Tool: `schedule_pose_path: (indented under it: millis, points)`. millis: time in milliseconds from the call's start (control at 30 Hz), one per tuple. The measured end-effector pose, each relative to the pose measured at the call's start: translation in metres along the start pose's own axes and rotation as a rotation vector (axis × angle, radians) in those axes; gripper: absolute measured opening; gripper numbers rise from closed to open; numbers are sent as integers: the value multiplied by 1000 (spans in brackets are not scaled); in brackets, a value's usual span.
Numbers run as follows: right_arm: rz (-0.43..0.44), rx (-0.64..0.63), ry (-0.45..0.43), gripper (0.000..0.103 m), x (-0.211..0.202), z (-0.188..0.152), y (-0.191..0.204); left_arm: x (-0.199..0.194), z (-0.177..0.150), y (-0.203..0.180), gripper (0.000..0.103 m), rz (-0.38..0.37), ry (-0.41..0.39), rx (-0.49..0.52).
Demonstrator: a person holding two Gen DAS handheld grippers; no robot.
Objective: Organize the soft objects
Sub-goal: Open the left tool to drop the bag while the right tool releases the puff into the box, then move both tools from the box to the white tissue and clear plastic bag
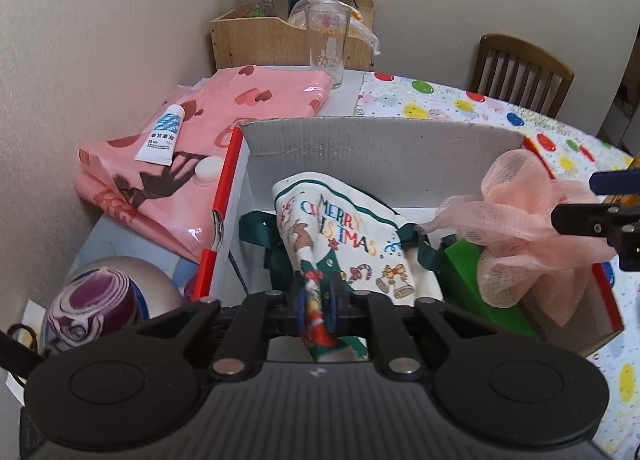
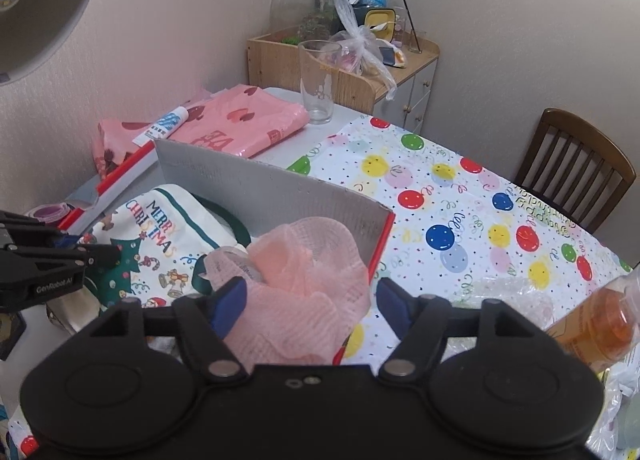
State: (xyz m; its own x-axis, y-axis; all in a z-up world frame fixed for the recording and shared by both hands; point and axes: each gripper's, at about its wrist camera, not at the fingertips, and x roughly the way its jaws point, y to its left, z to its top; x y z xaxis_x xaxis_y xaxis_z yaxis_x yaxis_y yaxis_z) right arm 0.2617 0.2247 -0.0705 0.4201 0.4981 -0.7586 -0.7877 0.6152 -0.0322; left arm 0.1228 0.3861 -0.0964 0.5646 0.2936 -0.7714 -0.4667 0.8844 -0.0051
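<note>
A white "Merry Christmas" cloth bag [image 1: 352, 236] [image 2: 160, 236] with green straps lies in an open cardboard box [image 1: 380, 148] [image 2: 280, 196]. My left gripper [image 1: 316, 300] [image 2: 100, 254] stands over the box's near side, its jaws a narrow gap apart, with a fold of the bag loose between the pads. A pink mesh bath sponge [image 1: 532, 228] [image 2: 304, 280] rests in the box's right end, beside a green block [image 1: 480, 292]. My right gripper [image 2: 310, 300] [image 1: 576, 200] is open wide around the sponge, its pads [image 2: 394, 300] apart from it on the right.
Left of the box lie a pink heart-print packet [image 1: 192, 148] with a white tube [image 1: 162, 132] and a cut red onion [image 1: 96, 308]. A glass [image 1: 328, 44] and a wooden rack stand behind. A balloon tablecloth [image 2: 460, 200], an orange bottle [image 2: 592, 328] and a chair [image 2: 576, 164] are at the right.
</note>
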Motion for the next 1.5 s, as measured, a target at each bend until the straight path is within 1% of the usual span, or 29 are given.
schedule_pose_path:
  millis: [33,67,100,133,167,400,433,500,533,767,833,900,1000,1067,1133,1367,1433,1500]
  points:
    - [3,5,-1,72,-1,0,-1,-2,0,0,25,-6,-3,-1]
    - [5,9,-2,73,-3,-1,-1,-4,-1,0,39,-8,-7,-1]
    - [6,11,-5,75,-5,-1,-1,-7,-2,-2,60,-12,-10,-2]
    - [9,12,-9,77,-7,-2,-1,-11,-3,-2,68,-22,-18,-1]
    - [13,15,-15,78,-10,-3,-1,-16,-3,-4,73,-30,-28,2]
    - [42,51,-65,87,-36,-7,-3,-46,-5,-11,74,-61,-86,0]
    - [46,54,-74,88,-41,-8,-4,-51,-6,-12,75,-67,-97,-4]
    - [55,65,-90,92,-51,-11,-6,-61,-6,-14,83,-83,-120,-12]
    - [60,72,-100,94,-57,-13,-7,-66,-6,-16,83,-91,-131,-17]
    - [95,115,-159,99,-97,-27,-17,-98,-8,-35,83,-159,-178,-14]
    - [104,127,-178,99,-110,-31,-21,-107,-9,-43,86,-176,-198,-9]
    - [102,134,-197,100,-122,-36,-24,-115,-10,-51,91,-190,-217,-4]
    - [105,149,-219,100,-138,-45,-32,-126,-12,-63,92,-214,-246,5]
    - [97,161,-231,100,-150,-53,-39,-131,-13,-73,94,-229,-252,12]
    - [82,177,-242,100,-160,-64,-49,-134,-15,-83,98,-245,-258,24]
    - [6,262,-252,100,-189,-109,-95,-142,-21,-126,99,-344,-281,63]
    - [-16,289,-249,100,-195,-122,-109,-143,-22,-144,103,-351,-282,92]
    - [-35,318,-245,100,-200,-135,-123,-143,-25,-162,103,-346,-283,121]
